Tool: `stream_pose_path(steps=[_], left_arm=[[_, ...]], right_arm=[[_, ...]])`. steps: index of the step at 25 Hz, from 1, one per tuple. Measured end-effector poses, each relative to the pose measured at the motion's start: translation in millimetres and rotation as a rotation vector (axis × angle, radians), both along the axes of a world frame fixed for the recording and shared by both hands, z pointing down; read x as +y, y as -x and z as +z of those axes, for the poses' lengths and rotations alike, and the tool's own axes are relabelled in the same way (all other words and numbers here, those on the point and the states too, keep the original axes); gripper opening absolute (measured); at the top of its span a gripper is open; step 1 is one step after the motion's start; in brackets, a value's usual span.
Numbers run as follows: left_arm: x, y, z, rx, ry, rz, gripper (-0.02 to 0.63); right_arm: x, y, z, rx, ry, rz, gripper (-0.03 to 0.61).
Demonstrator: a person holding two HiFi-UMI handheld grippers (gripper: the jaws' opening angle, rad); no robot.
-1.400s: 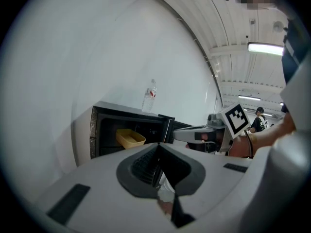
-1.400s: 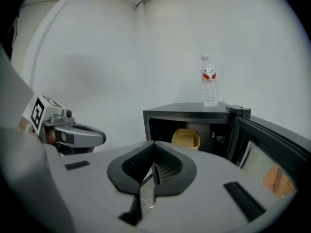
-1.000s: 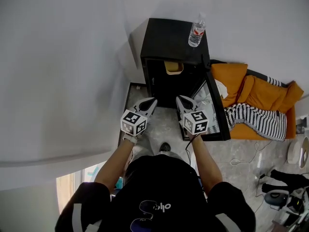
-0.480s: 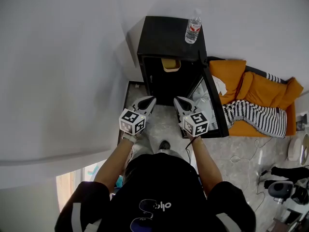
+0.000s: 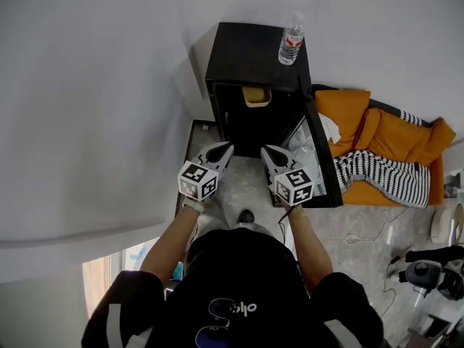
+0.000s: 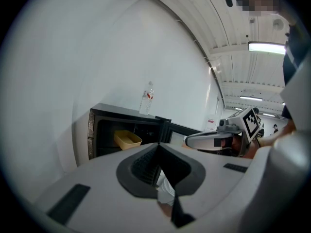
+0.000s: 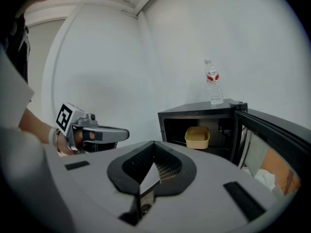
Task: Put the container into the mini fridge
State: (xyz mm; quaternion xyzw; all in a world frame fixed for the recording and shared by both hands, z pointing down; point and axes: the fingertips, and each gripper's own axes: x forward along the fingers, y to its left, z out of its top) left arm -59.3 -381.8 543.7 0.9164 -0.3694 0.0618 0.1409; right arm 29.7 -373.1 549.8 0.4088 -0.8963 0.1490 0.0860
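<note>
The yellow container (image 5: 257,96) sits on a shelf inside the mini fridge (image 5: 254,49), at about 12 o'clock from both claws, so the placing looks done and the open door (image 5: 324,167) is what remains. It swings out toward 5 o'clock from the cabinet. The risks, as I judge them, come from closing it. A hard shove could jolt the cabinet and topple the water bottle (image 5: 291,40), which stands upright on the fridge top near its 1 o'clock corner. If the container overhangs the shelf front, the door could catch it. From here it seems to sit near the front edge, though the dark interior makes its depth hard to read. A claw pressed on the door's edge rather than its face could also slip off.

The left claw (image 5: 227,148) hovers above the floor at about 7 o'clock from the fridge opening. Its jaws are pressed together with nothing between them. The right claw (image 5: 266,150), at about 5 o'clock from the opening and just beside the door's inner face, is likewise fully closed and empty, touching nothing.
</note>
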Motion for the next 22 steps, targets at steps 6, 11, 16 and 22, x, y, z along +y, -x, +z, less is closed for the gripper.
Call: stream_pose_path(steps=[6,11,16,22], left_arm=[[-3,-3,0,-0.001,0.000,-0.004,0.008],[-8,-5,1,-0.004,0.002,-0.005,0.008],[-11,-6,3,-0.006,0.003,-0.006,0.008],[-15,-9,0,-0.007,0.003,-0.007,0.008]], right_arm=[[-3,-2,0,0.001,-0.003,-0.008,0.008],[-7,-6,0,0.003,-0.005,-0.008,0.008],[-11,-11,0,0.001,-0.008,-0.004,0.008],[-15,-13,-2,-0.005,-0.010,-0.005,0.008]])
